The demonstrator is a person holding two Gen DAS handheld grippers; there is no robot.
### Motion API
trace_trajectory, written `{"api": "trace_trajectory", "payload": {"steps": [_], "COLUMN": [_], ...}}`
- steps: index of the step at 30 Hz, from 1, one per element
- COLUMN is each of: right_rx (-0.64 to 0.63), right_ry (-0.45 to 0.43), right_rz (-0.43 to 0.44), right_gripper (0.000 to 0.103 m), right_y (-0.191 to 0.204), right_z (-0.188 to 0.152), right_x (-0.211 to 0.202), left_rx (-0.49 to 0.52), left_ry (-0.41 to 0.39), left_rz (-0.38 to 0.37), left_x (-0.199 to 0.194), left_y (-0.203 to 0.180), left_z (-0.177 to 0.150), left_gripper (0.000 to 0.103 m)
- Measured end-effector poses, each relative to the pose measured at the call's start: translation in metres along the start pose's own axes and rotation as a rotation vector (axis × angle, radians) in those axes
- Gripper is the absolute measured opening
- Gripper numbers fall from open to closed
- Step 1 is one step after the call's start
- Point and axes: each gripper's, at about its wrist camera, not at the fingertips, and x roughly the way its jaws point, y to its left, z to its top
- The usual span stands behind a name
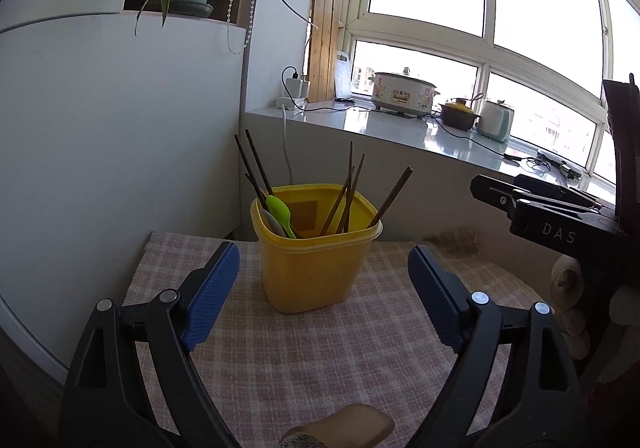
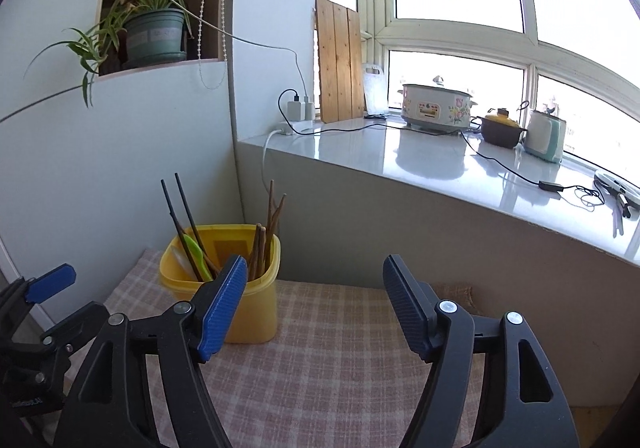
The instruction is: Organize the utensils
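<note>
A yellow plastic holder (image 1: 316, 268) stands on a checked cloth (image 1: 320, 368). It holds several dark and brown chopsticks (image 1: 348, 196), a green spoon (image 1: 280, 216) and a pale spoon. My left gripper (image 1: 324, 268) is open and empty, its blue pads either side of the holder, nearer the camera. In the right wrist view the holder (image 2: 256, 308) stands at the left, partly behind the left pad. My right gripper (image 2: 316, 284) is open and empty, over the cloth (image 2: 320, 368) to the holder's right.
A white wall and a cabinet with a potted plant (image 2: 152, 32) stand to the left. A windowsill counter (image 2: 420, 160) behind the table carries a cooker (image 2: 436, 108), a brown pot, a small appliance, chargers and cables. A tan object (image 1: 344, 428) lies at the near edge.
</note>
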Motion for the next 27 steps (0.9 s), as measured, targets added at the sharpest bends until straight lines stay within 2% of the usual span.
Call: {"api": "trace_trajectory", "payload": {"steps": [3,10,17,27], "right_rx": [0.019,0.061,0.055,0.059], "right_ry": [0.011,0.006,0.019,0.033], "right_rz": [-0.017,-0.074,-0.069,-0.066], "right_gripper": [0.078,0.081,0.081,0.081], "right_y": [-0.003,-0.009,-0.005,-0.005], "right_z": [-0.007,-0.024,-0.03,-0.036], "right_x": [-0.004,-0.017,-0.019,-0.019], "left_rx": [-0.006,-0.047,-0.078,-0.055], "left_ry": [0.004,0.047,0.092,0.078], "left_rz": [0.009,0.057,0.082,0.105], "left_x": [-0.006,-0.011,-0.011,-0.014], "left_y": [-0.001,0.007,0.013,0.006], "left_z": [-0.008,-0.021,-0.033,-0.034], "left_gripper": [0.103,0.103,0.103,0.103]}}
